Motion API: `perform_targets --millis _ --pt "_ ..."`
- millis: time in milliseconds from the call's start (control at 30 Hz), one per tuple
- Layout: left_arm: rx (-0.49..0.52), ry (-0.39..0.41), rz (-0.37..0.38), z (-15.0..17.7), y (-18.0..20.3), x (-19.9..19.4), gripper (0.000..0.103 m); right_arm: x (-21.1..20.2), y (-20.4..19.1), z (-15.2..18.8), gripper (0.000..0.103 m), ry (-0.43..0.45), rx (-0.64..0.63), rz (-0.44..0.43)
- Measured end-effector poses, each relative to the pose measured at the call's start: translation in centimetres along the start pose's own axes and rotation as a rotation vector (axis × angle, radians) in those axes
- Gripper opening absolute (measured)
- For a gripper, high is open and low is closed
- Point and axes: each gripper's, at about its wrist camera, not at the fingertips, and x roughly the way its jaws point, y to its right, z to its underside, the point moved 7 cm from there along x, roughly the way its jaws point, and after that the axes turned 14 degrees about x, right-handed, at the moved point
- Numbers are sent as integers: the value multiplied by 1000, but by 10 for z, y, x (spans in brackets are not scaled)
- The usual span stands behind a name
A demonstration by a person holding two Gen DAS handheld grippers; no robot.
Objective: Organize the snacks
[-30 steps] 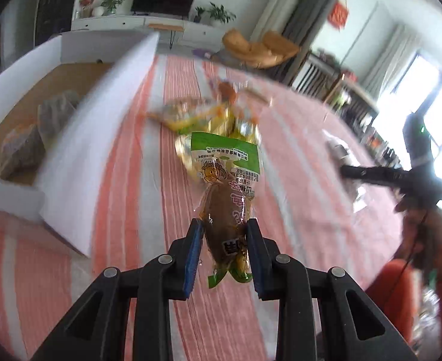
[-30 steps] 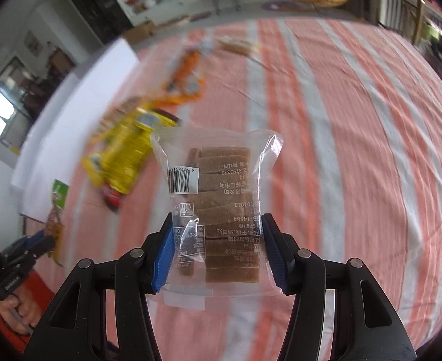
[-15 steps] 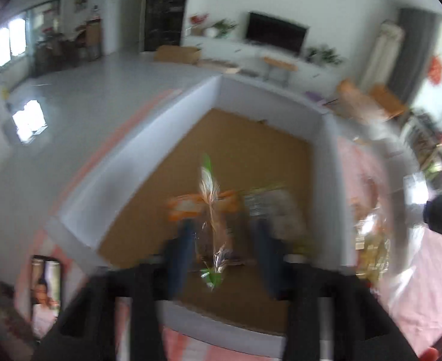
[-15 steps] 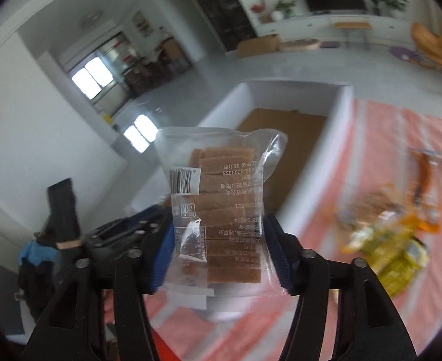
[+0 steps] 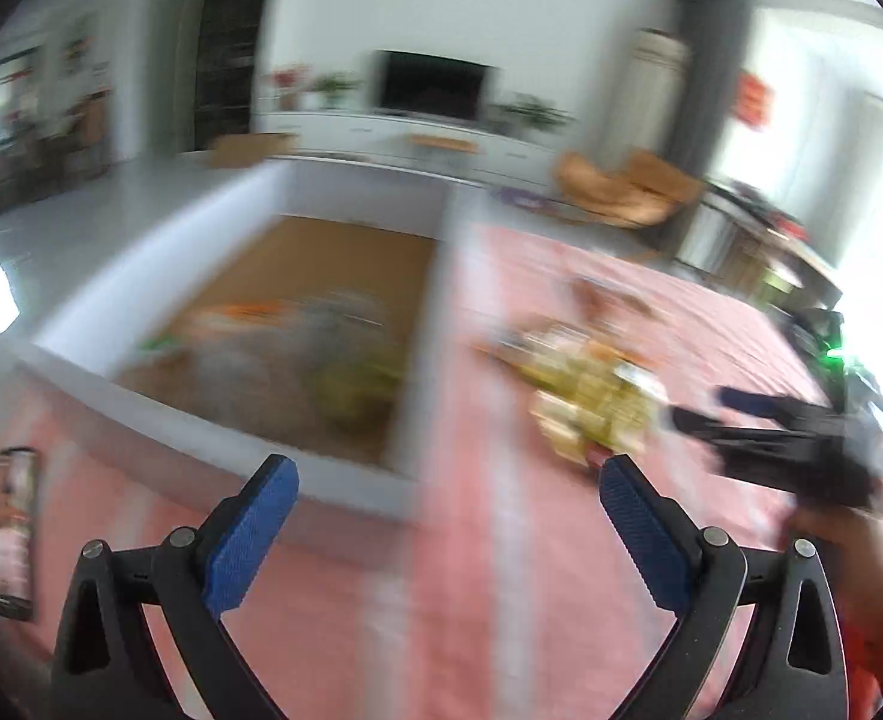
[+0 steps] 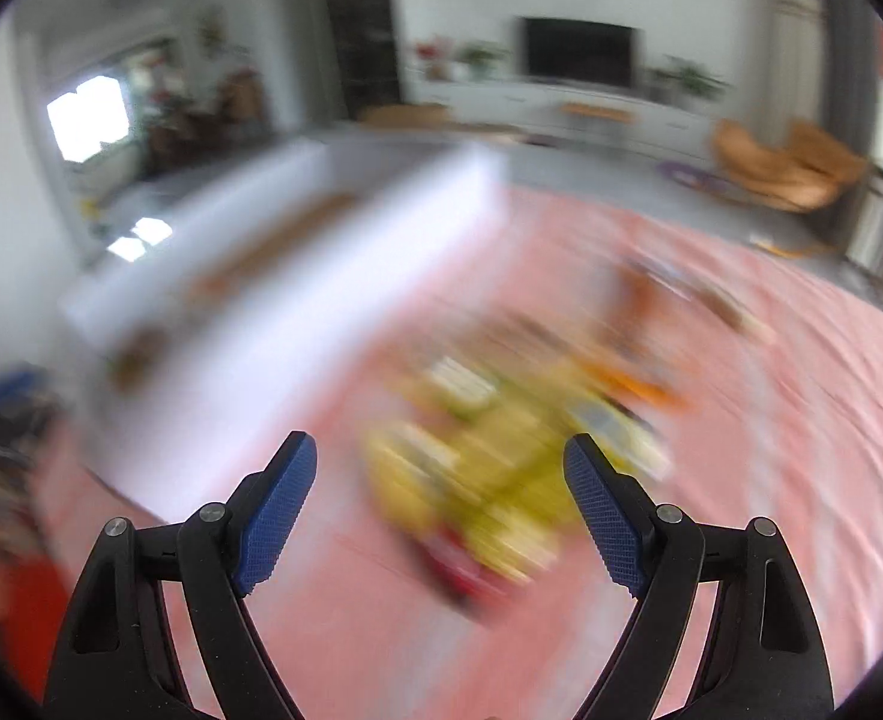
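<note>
- Striped cloth (image 5: 489,540) in pink and white covers the bench under both my tools; everything is smeared by motion blur.
- My left hand-held gripper (image 5: 444,480) has just been opening; its blue pads stand wide apart with nothing between them.
- My right hand-held gripper (image 6: 438,459) has just been opening too, pads apart and empty.
- White box (image 5: 357,480) with a brown floor sits on the left side of the bench; blurred snacks in the box (image 5: 321,360) lie near its right wall.
- Loose pile of yellow snack packets (image 6: 489,468) lies on the cloth, right of the box.
- Behind the bench, a television (image 5: 435,87) stands on a low white cabinet (image 5: 393,135), with potted plants beside it and an orange chair (image 5: 621,189) to the right.
</note>
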Motion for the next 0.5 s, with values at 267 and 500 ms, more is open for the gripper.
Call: perform_targets --millis 267,500 --pt "191 -159 105 42 119 72 101 -9 143 63 87 -23 103 262" --pt "256 -239 -24 67 120 113 100 4 175 76 87 -27 197 259"
